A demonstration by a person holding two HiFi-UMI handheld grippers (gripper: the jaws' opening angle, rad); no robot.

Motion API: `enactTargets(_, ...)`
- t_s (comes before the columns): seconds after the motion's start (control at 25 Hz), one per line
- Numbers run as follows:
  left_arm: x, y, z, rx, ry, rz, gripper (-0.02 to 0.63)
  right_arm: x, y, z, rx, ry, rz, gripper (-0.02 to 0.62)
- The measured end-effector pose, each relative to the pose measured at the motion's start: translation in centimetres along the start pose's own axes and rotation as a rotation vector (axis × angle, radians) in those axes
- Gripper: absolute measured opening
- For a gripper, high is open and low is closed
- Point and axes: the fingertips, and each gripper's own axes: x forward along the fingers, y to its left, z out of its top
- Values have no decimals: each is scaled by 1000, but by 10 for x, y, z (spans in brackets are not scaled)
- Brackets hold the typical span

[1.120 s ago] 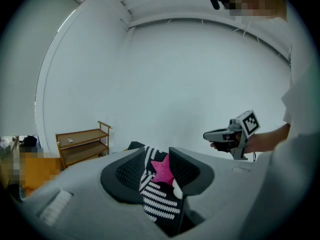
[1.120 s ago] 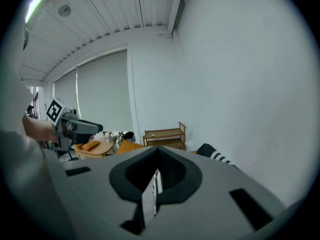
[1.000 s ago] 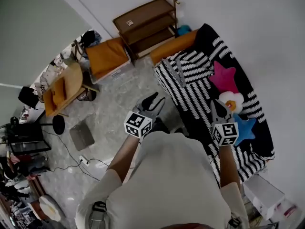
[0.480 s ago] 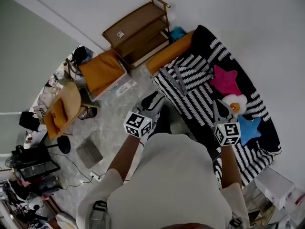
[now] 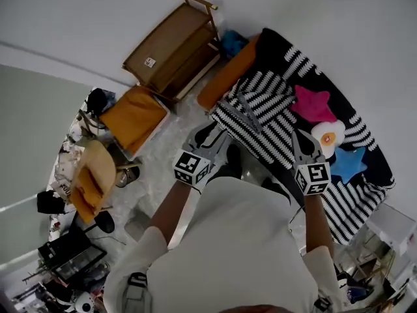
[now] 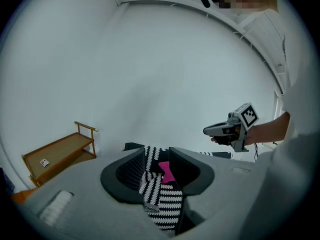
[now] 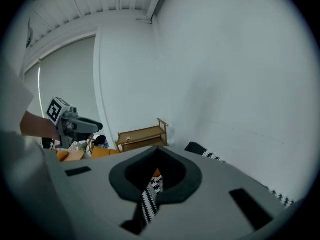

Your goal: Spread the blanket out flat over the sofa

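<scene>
Head view: approach step, nothing grabbed yet; left gripper [image 5: 210,134] jaws spread, empty, near striped blanket [image 5: 257,100] bunched at sofa's [image 5: 352,204] far-left end, right gripper [image 5: 303,139] tips pressed together, empty; next prob. pinch blanket's edge w/ both, draw it right.

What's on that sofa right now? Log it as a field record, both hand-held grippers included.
sofa: black-and-white striped cover
blanket: striped, bunched in a heap at one end of the sofa, not spread
cushions on seat: pink star, white flower, blue star
left hand-held gripper: jaws apart, nothing gripped, beside the sofa's front edge
right hand-held gripper: jaws together, nothing gripped, over the seat
</scene>
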Motion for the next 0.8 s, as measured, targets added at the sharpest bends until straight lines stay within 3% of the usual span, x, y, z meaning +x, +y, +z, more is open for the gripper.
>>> enactTargets(0.36, 63, 57, -11, 53, 90, -174, 153, 60, -10, -2, 56, 60, -120, -2)
enactTargets(0.8, 144, 59, -55, 55, 178, -305, 153, 96, -42, -44, 106, 152, -172, -2)
